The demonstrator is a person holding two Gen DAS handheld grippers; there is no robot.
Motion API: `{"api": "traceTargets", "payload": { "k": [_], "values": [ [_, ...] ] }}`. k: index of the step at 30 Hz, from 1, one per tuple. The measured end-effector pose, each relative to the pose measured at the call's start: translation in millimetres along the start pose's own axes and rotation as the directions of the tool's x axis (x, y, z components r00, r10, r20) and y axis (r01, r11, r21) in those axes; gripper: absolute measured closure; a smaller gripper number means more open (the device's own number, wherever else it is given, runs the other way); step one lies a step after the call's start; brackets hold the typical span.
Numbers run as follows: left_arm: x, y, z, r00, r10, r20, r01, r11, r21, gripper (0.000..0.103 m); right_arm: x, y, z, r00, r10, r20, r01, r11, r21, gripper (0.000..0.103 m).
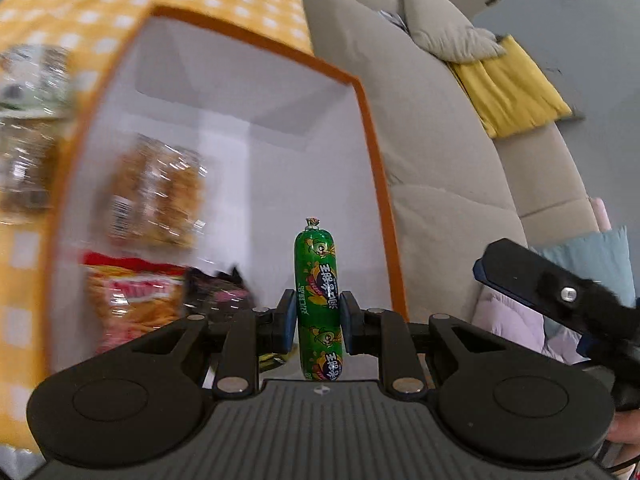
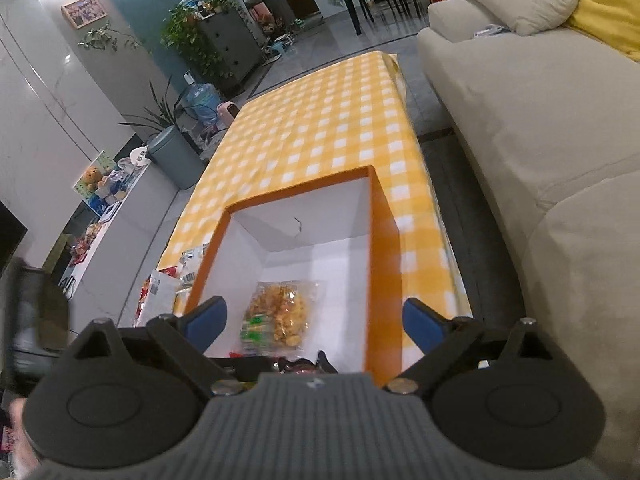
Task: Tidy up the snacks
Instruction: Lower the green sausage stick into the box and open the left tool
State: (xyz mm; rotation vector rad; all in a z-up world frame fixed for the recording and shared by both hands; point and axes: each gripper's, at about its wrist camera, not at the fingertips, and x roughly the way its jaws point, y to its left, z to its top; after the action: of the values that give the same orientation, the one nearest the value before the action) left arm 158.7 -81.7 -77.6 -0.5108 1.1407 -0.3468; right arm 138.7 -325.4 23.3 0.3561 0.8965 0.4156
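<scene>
Worktop (image 2: 320, 120): low, long, covered by a yellow-and-white checked cloth; a beige sofa (image 2: 540, 128) runs along one side, carrying a grey cushion (image 2: 528, 0) and a yellow one (image 1: 516, 84).

Room, right wrist view: grey tiled floor, potted plants, dark cabinet, blue water bottle (image 2: 202, 98), grey bin (image 2: 176, 156), framed picture on the wall, dining table under a green cloth at the far end.

Box (image 2: 374, 240): orange outside, white inside, open-topped, standing on the worktop. Contents: clear bag of golden snacks (image 2: 280, 314) on the floor of the box; in the left wrist view, also a red-and-orange bag (image 1: 132, 292) and a dark packet (image 1: 218, 288), both blurred. Further packets (image 2: 172, 280) lie on the cloth just outside the box wall.

Left tool (image 1: 316, 316): closed on a green sausage stick (image 1: 319, 276), held upright between the pads, over the open box. Wrapper bears Chinese characters and a cartoon figure; not legible.

Right tool (image 2: 316, 320): jaws wide apart, nothing between them, above the box.
</scene>
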Motion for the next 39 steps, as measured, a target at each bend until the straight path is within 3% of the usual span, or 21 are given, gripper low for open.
{"api": "traceTargets", "payload": {
  "k": [6, 9, 20, 22, 24, 28, 31, 34, 39],
  "values": [
    [29.7, -5.6, -2.7, 0.997, 0.046, -0.058, -0.045, 0.999, 0.011, 0.079, 19.9, -25.5, -5.6, 0.997, 0.015, -0.080, -0.009, 0.997, 0.078, 0.008],
    [37.9, -5.5, -9.6, 0.997, 0.022, -0.077, -0.022, 1.000, 0.002, 0.078, 29.9, -31.2, -6.7, 0.993, -0.002, -0.118, 0.015, 0.994, 0.107, 0.008],
    [42.3, -14.7, -19.1, 0.995, 0.023, -0.097, -0.018, 0.998, 0.056, 0.077, 40.4, -39.1, -7.3, 0.989, 0.025, -0.143, -0.003, 0.988, 0.154, 0.008],
    [39.3, -17.9, -18.2, 0.995, 0.019, -0.100, -0.012, 0.997, 0.070, 0.059, 41.2, -38.1, -7.5, 0.988, 0.030, -0.149, -0.006, 0.987, 0.158, 0.008],
    [34.3, -23.5, -17.3, 0.992, 0.051, -0.114, -0.039, 0.994, 0.102, 0.043, 42.6, -37.1, -7.5, 0.987, 0.024, -0.156, 0.001, 0.988, 0.156, 0.008],
    [7.1, -34.1, -16.3, 0.993, 0.097, -0.061, -0.085, 0.980, 0.178, 0.032, 41.2, -34.7, -8.1, 0.987, 0.017, -0.159, 0.006, 0.989, 0.146, 0.008],
    [-18.5, -40.1, -14.3, 0.987, 0.157, -0.018, -0.150, 0.968, 0.202, 0.028, 37.7, -34.7, -7.9, 0.988, 0.010, -0.152, 0.012, 0.989, 0.145, 0.008],
    [-37.1, -50.0, -13.4, 0.964, 0.264, 0.014, -0.260, 0.936, 0.238, 0.028, 32.0, -36.2, -7.4, 0.990, -0.003, -0.142, 0.022, 0.991, 0.135, 0.008],
    [-63.9, -54.0, -11.8, 0.931, 0.360, 0.054, -0.362, 0.899, 0.247, 0.028, 26.0, -31.5, -8.1, 0.986, -0.042, -0.163, 0.057, 0.994, 0.088, 0.007]
  ]
}}
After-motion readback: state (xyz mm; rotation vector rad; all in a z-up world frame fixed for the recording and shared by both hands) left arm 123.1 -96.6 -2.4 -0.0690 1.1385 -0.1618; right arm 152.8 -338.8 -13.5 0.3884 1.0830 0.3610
